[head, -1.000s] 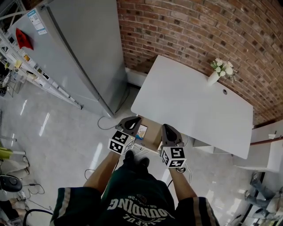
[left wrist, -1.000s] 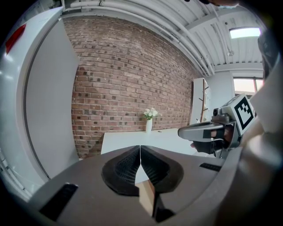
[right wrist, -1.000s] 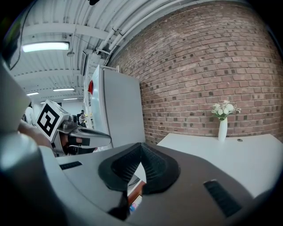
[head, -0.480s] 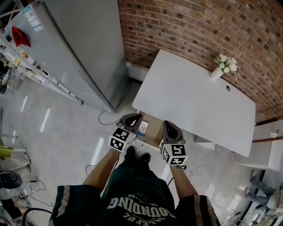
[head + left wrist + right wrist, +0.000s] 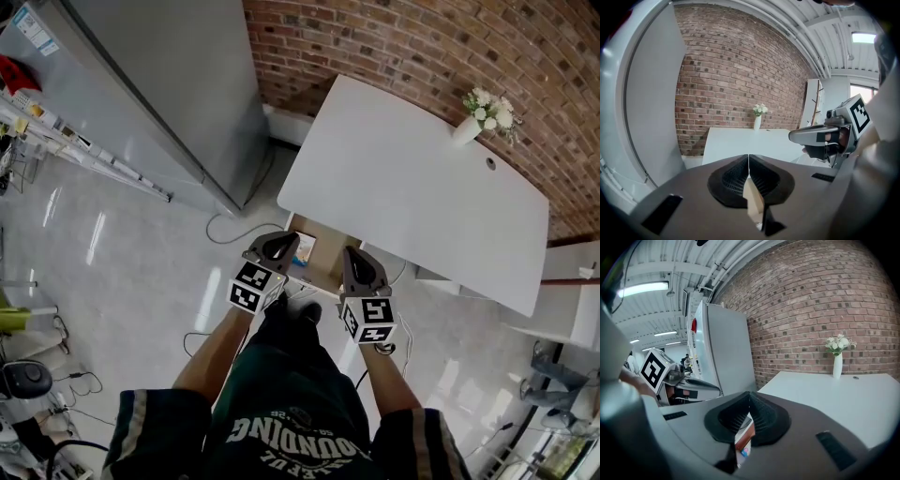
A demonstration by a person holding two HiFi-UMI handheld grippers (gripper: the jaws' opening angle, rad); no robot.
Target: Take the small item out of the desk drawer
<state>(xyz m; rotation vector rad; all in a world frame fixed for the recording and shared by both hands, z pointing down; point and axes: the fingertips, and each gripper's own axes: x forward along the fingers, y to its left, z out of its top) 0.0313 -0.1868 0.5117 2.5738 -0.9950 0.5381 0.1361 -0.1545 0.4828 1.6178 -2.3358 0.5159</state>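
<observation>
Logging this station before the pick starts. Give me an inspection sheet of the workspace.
Surface: white desk, standing against the brick wall.
Job's things: drawer open under the desk's near edge; small item lying inside.
Clutter: vase of white flowers at the desk's far corner.
Grippers: left claw and right claw both shut, empty, held near the drawer.
Cables: cable loose on the floor.
Surroundings: grey refrigerator.

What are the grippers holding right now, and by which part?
Nothing. The left gripper and the right gripper are both shut and empty, near the open drawer.
</observation>
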